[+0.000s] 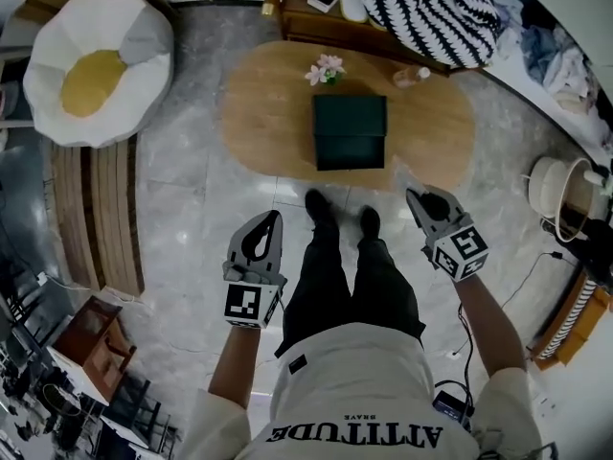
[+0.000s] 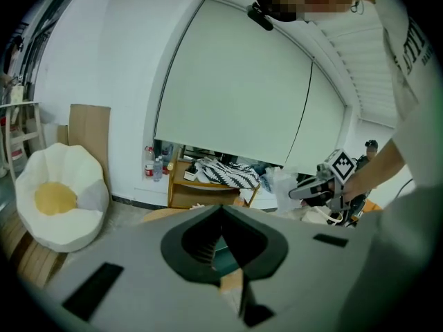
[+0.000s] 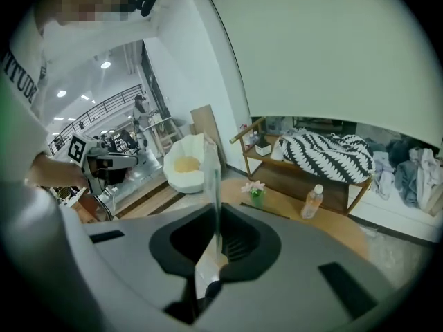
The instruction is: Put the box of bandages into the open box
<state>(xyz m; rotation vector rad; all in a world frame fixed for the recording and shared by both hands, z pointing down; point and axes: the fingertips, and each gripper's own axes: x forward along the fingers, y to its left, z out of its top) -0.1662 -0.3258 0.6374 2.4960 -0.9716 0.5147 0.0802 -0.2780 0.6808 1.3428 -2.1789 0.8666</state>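
A dark green box (image 1: 350, 132) lies in the middle of the oval wooden table (image 1: 268, 113); whether it is open I cannot tell. No box of bandages can be made out in any view. My left gripper (image 1: 271, 220) (image 2: 223, 209) hangs over the floor short of the table, jaws together and empty. My right gripper (image 1: 418, 197) (image 3: 214, 209) hovers at the table's near edge, right of the green box. Its jaws are drawn together, and a thin pale upright edge shows at their tips. Each gripper also appears in the other's view: the right gripper (image 2: 299, 192), the left gripper (image 3: 133, 160).
A small flower pot (image 1: 327, 70) and a plastic bottle (image 1: 412, 76) stand on the table behind the green box. The person's shoes (image 1: 320, 207) are at the table's near edge. A white beanbag (image 1: 96, 60) sits far left; a shelf with striped cloth (image 1: 436, 8) stands behind.
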